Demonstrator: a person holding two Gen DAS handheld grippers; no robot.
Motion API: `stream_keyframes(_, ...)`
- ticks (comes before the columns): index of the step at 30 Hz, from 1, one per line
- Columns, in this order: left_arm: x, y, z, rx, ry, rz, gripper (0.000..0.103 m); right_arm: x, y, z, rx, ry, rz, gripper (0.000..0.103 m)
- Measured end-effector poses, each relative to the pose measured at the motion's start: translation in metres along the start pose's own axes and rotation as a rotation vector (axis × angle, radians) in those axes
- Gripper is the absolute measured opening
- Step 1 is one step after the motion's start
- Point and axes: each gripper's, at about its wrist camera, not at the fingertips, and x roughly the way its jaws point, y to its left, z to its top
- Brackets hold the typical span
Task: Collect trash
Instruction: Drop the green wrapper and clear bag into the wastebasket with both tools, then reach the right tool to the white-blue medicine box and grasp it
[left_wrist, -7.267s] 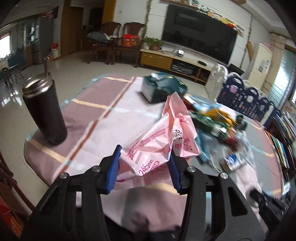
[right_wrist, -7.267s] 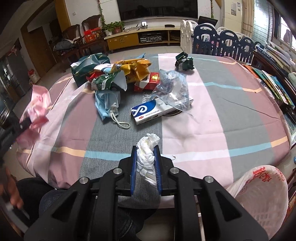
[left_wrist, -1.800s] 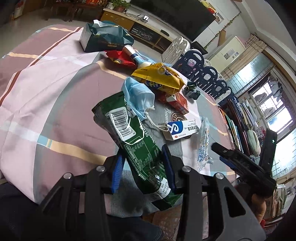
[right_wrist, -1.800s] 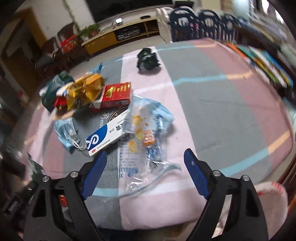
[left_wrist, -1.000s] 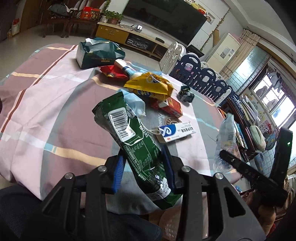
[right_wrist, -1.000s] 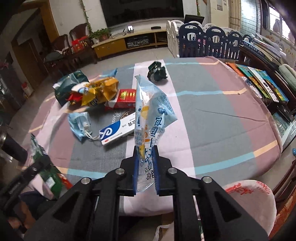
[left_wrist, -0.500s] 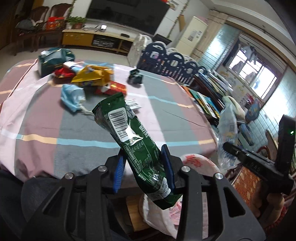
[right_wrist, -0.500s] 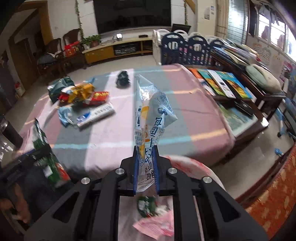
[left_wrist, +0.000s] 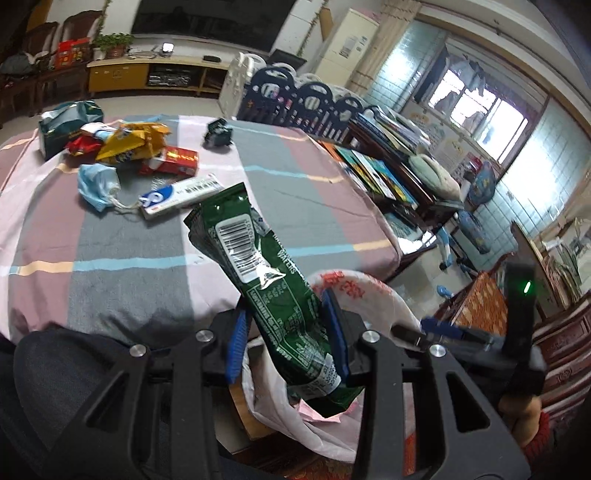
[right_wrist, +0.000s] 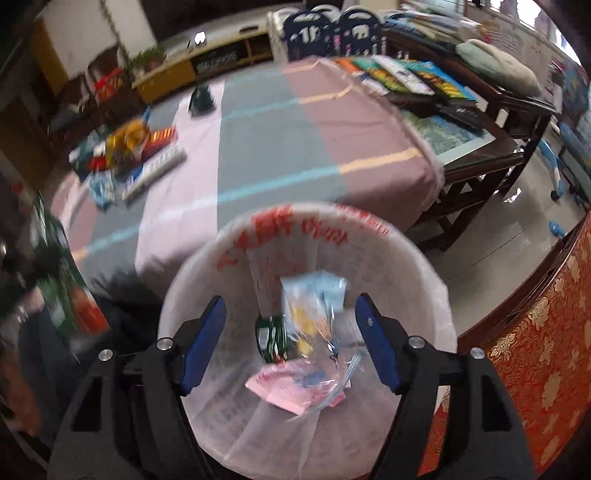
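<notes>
Since half a second ago the right gripper (right_wrist: 288, 343) is gaping wide, its clear wrapper (right_wrist: 314, 306) seemingly falling into the bin (right_wrist: 424, 295); the left gripper (left_wrist: 286, 338) is pinching the green packet (left_wrist: 273, 280) upright, nearing the bin's table-side rim.

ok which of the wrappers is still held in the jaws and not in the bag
The green wrapper with the barcode, clamped in the left gripper. The clear wrapper and pink wrapper already lie inside the white bag.

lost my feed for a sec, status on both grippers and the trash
Left gripper shut on green wrapper, above trash bag. Right gripper open over bag, clear wrapper inside. Nothing in the way.
</notes>
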Motion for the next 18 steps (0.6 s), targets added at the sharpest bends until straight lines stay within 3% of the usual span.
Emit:
stream_keyframes(4, 0.019, -0.032, -0.003, 0.101, 0.059, -0.069, 0.039, -0.025, -0.033, 0.012, 0.126, -0.095, -0.011, 0.074)
stream_keyframes(7, 0.041, -0.06, -0.008, 0.187, 0.128, -0.139, 0.045, -0.036, -0.058, 0.018, 0.212, -0.13, -0.02, 0.074)
stream_keyframes(9, 0.059, -0.075, -0.014, 0.24, 0.181, -0.161, 0.08, -0.04, -0.069, 0.02, 0.248, -0.141, -0.027, 0.074)
stream_keyframes(10, 0.065, -0.078, -0.017, 0.249, 0.194, -0.161, 0.085, -0.041, -0.072, 0.02, 0.257, -0.144, -0.029, 0.074)
stream_keyframes(13, 0.08, -0.074, -0.021, 0.241, 0.223, -0.139, 0.086, -0.041, -0.075, 0.02, 0.259, -0.144, -0.027, 0.074)
stream_keyframes(18, 0.075, -0.029, -0.013, 0.098, 0.147, -0.016, 0.091, -0.028, -0.059, 0.017, 0.222, -0.118, -0.014, 0.074)
